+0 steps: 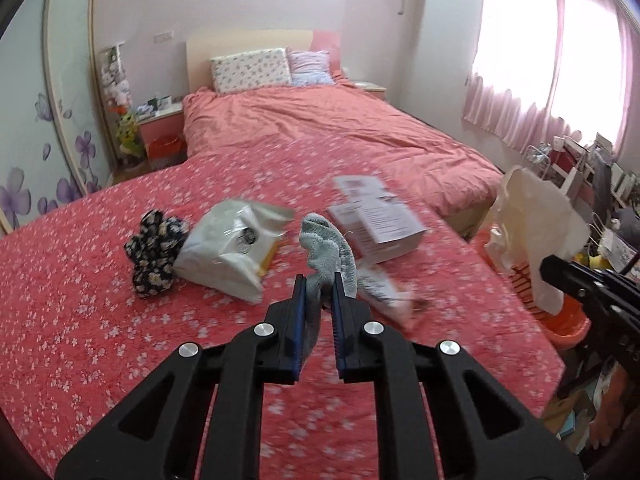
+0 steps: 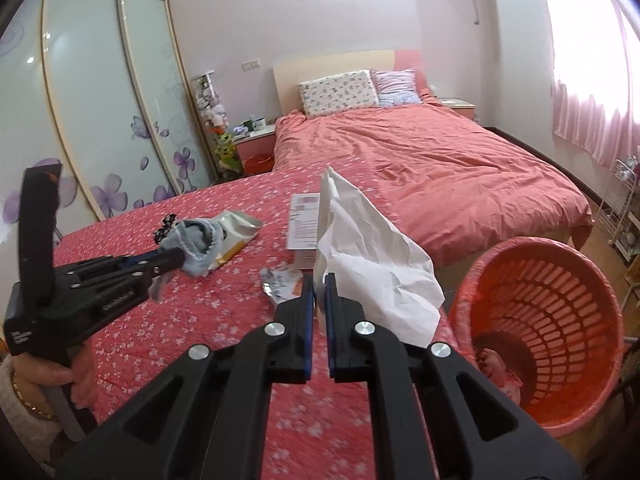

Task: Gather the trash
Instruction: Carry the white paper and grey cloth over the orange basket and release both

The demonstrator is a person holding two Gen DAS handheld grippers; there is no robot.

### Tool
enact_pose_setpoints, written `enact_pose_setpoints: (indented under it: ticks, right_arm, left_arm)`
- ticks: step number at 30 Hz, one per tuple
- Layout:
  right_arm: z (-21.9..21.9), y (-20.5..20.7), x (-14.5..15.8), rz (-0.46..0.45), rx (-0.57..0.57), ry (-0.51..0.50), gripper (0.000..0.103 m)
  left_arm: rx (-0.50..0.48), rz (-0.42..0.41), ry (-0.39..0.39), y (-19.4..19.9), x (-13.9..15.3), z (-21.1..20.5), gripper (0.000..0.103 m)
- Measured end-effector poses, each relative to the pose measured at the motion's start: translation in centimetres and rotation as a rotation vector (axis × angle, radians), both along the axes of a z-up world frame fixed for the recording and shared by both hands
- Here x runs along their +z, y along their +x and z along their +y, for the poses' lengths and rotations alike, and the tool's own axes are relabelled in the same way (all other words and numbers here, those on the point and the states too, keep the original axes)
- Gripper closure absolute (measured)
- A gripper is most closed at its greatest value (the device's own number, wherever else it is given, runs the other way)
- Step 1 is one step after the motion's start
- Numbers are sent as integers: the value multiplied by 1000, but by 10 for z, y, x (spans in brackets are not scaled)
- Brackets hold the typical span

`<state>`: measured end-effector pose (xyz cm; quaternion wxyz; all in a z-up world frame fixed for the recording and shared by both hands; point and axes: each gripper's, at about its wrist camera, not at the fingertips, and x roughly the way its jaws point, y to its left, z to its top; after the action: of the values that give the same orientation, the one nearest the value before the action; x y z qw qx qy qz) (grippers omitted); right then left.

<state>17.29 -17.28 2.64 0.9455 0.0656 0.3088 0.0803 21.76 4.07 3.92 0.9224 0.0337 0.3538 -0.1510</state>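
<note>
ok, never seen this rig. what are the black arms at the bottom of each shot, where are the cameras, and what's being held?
No robot here: a person holds a two-finger claw in each hand, and a fisheye camera on each looks forward along its fingers. So the black bars at the bottom of each picture are that claw's own.

Left wrist view: the left claw is shut on a grey sock. Right wrist view: the right claw is shut on a crumpled white paper, with an orange basket to its right on the floor.

On the pink flowered bedspread lie a white pouch, a dark flowered cloth, a box with printed sheets on it and a small torn wrapper.
</note>
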Motion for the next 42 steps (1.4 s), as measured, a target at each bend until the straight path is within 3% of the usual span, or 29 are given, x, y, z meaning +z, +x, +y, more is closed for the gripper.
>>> enact_pose_setpoints:
  ticks: [9, 19, 42]
  right_arm:
    - [-58, -29, -1, -18, -110, 1, 96]
    - [-124, -52, -17, -14, -221, 28, 96]
    - [-204, -40, -63, 35, -327, 101, 96]
  left_arm:
    - [-133, -37, -21, -28, 14, -66, 91]
    - [-271, -31, -51, -41, 6, -138, 91]
    - [-397, 36, -69, -34, -27, -228, 91]
